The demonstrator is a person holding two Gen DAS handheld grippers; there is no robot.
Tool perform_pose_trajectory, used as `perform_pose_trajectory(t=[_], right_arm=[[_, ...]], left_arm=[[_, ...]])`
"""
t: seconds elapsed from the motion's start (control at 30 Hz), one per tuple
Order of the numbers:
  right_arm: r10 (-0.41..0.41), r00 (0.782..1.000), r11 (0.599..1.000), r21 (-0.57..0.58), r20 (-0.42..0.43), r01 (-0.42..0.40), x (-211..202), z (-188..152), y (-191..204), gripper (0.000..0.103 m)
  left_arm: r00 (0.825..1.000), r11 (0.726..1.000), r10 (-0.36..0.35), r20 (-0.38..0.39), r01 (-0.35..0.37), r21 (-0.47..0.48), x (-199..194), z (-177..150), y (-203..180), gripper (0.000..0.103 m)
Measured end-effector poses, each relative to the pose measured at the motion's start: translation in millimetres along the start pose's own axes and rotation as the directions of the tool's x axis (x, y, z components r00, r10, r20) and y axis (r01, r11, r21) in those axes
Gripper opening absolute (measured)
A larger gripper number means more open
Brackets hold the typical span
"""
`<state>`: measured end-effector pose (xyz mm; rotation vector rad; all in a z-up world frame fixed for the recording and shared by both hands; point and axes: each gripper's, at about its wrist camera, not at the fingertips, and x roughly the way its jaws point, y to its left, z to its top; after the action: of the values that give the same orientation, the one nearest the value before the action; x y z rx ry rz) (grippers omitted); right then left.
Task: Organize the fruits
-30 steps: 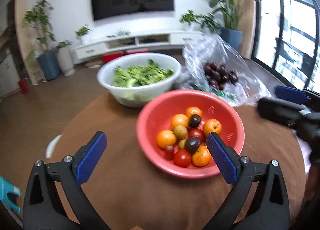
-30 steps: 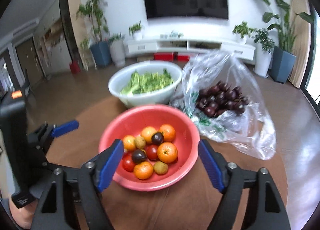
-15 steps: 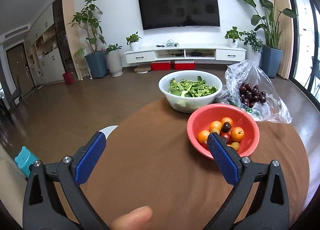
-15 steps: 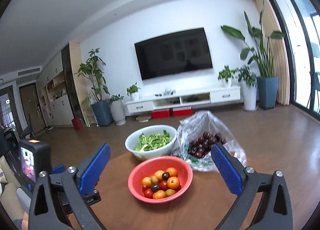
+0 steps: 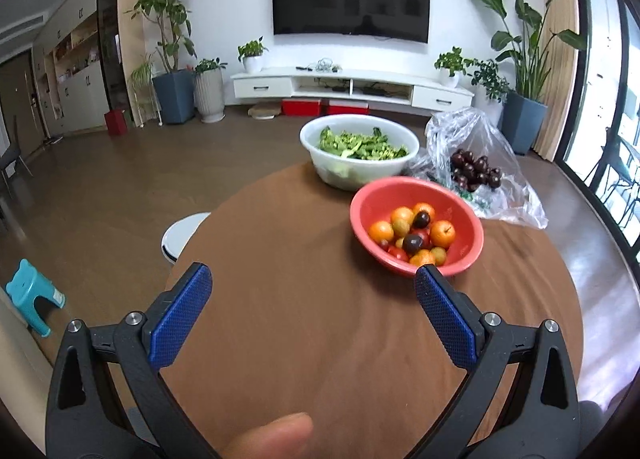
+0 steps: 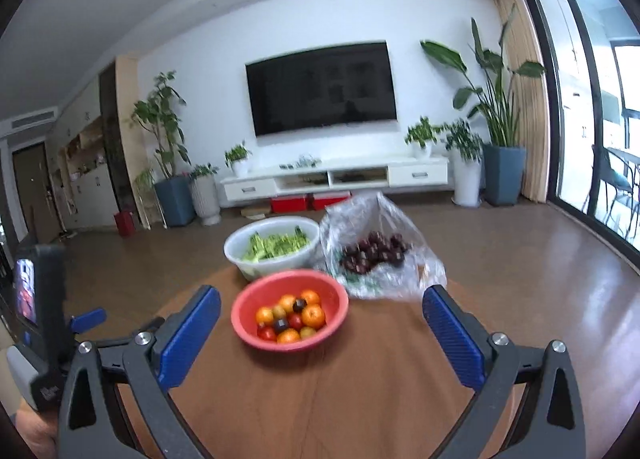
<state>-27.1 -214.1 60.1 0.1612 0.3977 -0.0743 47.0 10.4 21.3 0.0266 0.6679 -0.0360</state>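
Note:
A red bowl (image 5: 370, 201) (image 6: 245, 301) stands on the round brown table (image 5: 304, 299) (image 6: 340, 387); it holds orange, red and dark round fruits (image 5: 412, 233) (image 6: 291, 317). Behind it to the right lies a clear plastic bag of dark plums (image 5: 474, 173) (image 6: 374, 253). My left gripper (image 5: 312, 313) hangs open over the near table, left of the bowl, nothing between its blue pads. My right gripper (image 6: 322, 333) is open too, well back from the bowl, which shows between its fingers untouched. The left gripper's body (image 6: 38, 323) appears at the left edge of the right wrist view.
A white bowl of green leafy vegetables (image 5: 358, 149) (image 6: 272, 247) sits behind the red bowl. A white stool (image 5: 182, 233) stands by the table's left edge, a turquoise step stool (image 5: 34, 299) on the floor. A thumb (image 5: 276, 437) shows at the bottom. TV wall and potted plants lie beyond.
Both grippers have pulled back and risen from the red bowl, which now looks smaller and farther. The right gripper's jaws have spread wider. The left view has swung so the bowl sits to the right.

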Motion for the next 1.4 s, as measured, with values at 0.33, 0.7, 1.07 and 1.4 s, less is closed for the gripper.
perform_pose_trajectory(t=[0.33,0.7,1.07,1.4], right_arm=[[-0.025,0.995,0.999,-0.042,-0.093,0.022,10,-25,15,0.103],[-0.043,0.986,0.998,-0.054,-0.161,0.034,20,-36,24,0.103],[-0.052,0.971,0.998,-0.058,-0.232,0.039,30,-47,26,0.103],[-0.045,0.967,0.998,-0.049,-0.251,0.034,33,-50,27,0.103]], left_arm=[[0.999,1.0,-0.006,-0.054,0.006,0.015,7,-21,-3,0.103],[0.997,1.0,-0.004,-0.073,0.006,0.023,19,-25,-4,0.103],[0.997,0.999,-0.005,-0.082,0.008,0.033,24,-29,-6,0.103],[0.996,0.999,-0.011,-0.085,0.015,0.04,25,-31,-8,0.103]])
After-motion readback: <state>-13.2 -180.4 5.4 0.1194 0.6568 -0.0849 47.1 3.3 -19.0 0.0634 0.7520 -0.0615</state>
